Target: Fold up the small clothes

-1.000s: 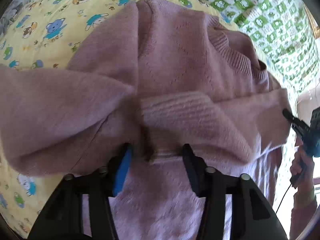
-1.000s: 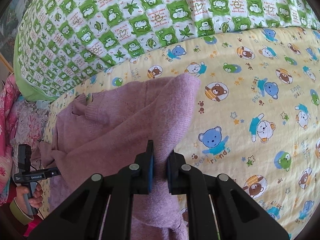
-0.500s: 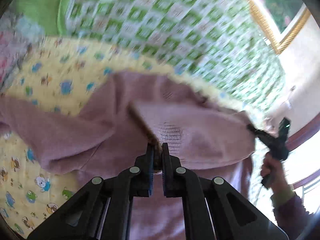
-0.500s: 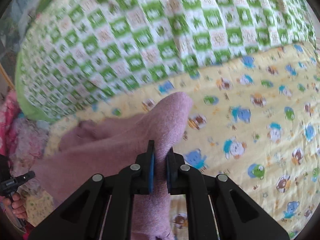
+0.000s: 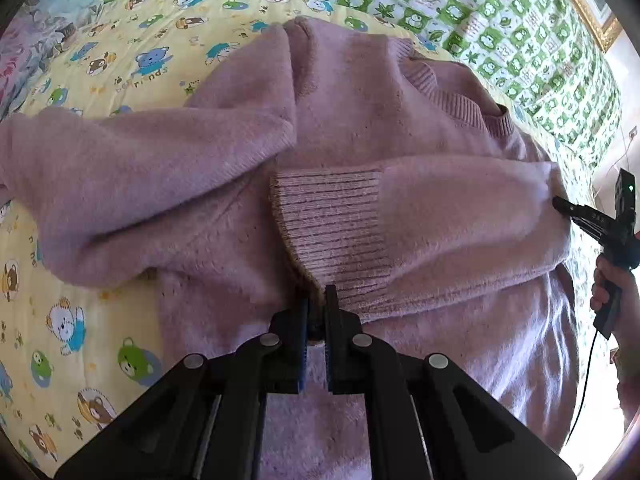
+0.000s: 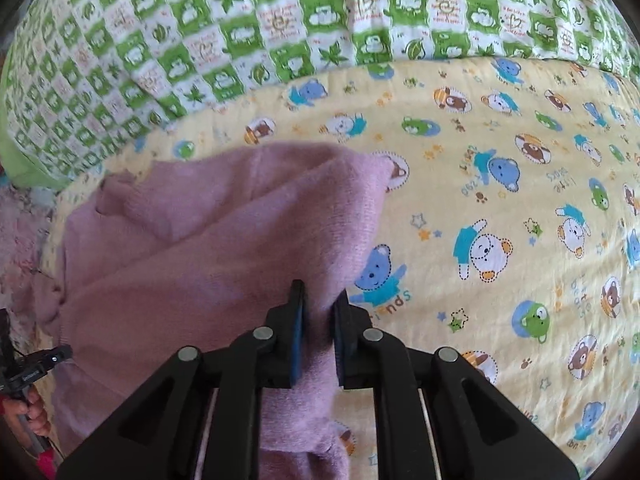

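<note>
Sleeves are laid across the sweater (image 5: 360, 112); left claw (image 5: 316, 300) is clamped on a cuff (image 5: 332, 232), right claw (image 6: 318, 300) on its edge; body remains unfolded

Hidden under the folded sleeves: most of the pink sweater's (image 5: 360, 92) front, with its hem cut off by the bottom edge of the left wrist view behind the left gripper (image 5: 316, 304). Cut off at the right edge there: the hand (image 5: 612, 292) holding the right gripper (image 5: 560, 204), whose tips sink into the sleeve fold, so their gap unreadable from that side. Lost off the left border of the right wrist view: the sweater's far side and much of the left gripper's handle.
</note>
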{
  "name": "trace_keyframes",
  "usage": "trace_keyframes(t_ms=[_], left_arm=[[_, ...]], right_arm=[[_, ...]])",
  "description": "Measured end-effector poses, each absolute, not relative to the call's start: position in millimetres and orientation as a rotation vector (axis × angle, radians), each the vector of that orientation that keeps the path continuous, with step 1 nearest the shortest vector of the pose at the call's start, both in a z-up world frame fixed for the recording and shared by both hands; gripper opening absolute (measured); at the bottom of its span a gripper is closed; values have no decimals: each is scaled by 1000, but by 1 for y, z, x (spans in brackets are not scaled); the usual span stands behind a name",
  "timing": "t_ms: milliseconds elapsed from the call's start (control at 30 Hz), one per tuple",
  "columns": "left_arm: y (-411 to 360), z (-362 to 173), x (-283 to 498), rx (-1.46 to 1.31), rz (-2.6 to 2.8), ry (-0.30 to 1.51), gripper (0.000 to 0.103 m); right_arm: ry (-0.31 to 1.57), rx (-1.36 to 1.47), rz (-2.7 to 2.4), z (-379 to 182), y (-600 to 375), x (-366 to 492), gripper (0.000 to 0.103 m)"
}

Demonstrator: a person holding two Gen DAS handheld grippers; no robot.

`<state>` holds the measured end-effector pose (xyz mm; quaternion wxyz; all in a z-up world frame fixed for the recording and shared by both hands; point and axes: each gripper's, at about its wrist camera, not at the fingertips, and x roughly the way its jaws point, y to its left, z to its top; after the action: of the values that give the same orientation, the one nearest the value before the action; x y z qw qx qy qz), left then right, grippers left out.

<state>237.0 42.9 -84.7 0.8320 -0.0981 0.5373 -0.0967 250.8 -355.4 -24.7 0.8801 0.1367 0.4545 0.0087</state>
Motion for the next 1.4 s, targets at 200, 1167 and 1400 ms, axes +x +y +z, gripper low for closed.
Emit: trace_keyframes(t_ms=[200,1167,1400], left_arm=[[41,-84,237,-189,-180,1165,9],[271,-32,304,-679,292,933,9],[81,79,269,-235,-129,738,9]], right_arm=[[952,301,-46,-6,-352,246,36],[920,346,198,17,-249,181,53],[850,415,135,29,-268,174,53]])
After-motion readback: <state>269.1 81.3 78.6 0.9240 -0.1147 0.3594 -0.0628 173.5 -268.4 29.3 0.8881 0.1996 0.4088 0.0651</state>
